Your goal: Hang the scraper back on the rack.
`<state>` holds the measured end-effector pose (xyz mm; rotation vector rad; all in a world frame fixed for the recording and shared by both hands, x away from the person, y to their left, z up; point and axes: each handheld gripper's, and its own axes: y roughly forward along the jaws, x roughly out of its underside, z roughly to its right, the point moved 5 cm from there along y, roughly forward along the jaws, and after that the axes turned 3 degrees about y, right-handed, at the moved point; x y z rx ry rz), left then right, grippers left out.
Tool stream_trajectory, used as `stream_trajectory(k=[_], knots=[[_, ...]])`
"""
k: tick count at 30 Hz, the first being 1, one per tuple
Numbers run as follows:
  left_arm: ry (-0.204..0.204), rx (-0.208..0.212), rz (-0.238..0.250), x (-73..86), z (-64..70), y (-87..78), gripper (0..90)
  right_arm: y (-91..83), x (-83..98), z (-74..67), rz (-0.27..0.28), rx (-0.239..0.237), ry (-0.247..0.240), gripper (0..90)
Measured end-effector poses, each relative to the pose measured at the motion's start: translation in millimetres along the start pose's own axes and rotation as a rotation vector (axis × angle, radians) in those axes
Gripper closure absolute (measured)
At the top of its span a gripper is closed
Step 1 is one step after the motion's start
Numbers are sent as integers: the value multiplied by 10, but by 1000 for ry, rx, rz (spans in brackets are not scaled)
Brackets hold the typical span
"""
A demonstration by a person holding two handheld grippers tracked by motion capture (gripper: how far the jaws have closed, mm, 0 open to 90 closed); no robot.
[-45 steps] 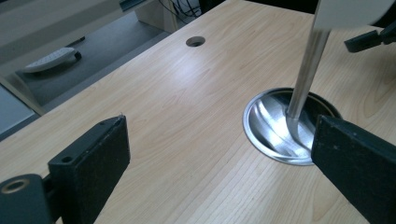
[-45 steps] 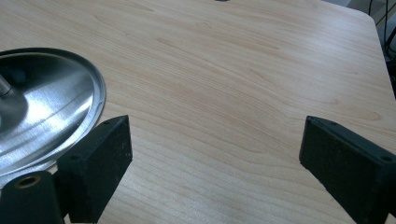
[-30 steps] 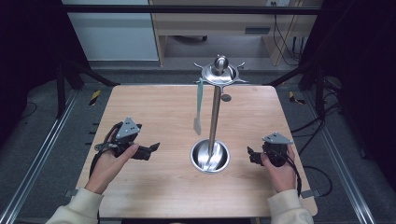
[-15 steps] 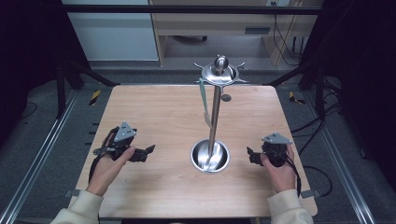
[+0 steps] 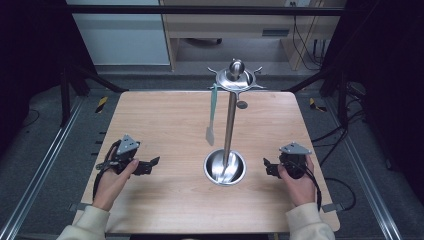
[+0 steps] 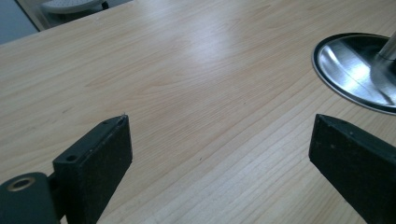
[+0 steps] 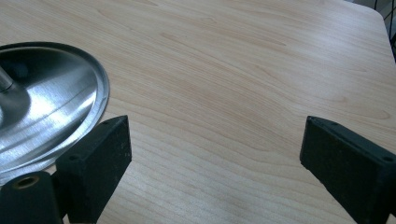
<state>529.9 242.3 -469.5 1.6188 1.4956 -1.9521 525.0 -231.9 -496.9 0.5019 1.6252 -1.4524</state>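
We note the left gripper (image 5: pixel 150 164) and right gripper (image 5: pixel 267 167) both spread wide, empty, flanking the polished steel utensil stand (image 5: pixel 229 125). A pale green spatula (image 5: pixel 212 114) hangs from its top. A careless reach could topple the stand.

wood table (image 5: pixel 165 125) w/ pale grain, rounded corners. steel stand (image 5: pixel 229 125) upright near table centre, round dished base (image 5: pixel 225 167) flat on the wood, hooked crown (image 5: pixel 235 77) at top. pale green utensil (image 5: pixel 212 115) hangs from a hook on stand's left, blade end down, clear of the tabletop. behind table: grey floor, white cabinet (image 5: pixel 117 32), wooden desk (image 5: pixel 235 22), cables (image 5: pixel 305 35) at right.
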Motion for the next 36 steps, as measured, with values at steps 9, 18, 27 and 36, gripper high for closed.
stream_trajectory(k=[9,18,27,36], knots=[[-48,-46,1,146,-202,-13,59,-5,-2,0,3,0,-2,94],[-46,-109,-33,322,-323,-25,63,-6,0,-2,3,-3,2,95],[-1,-231,-108,562,-494,-156,64,-9,-5,-7,5,-9,6,95],[-36,-214,-114,594,-431,-176,65,-11,-5,-20,5,-15,11,95]])
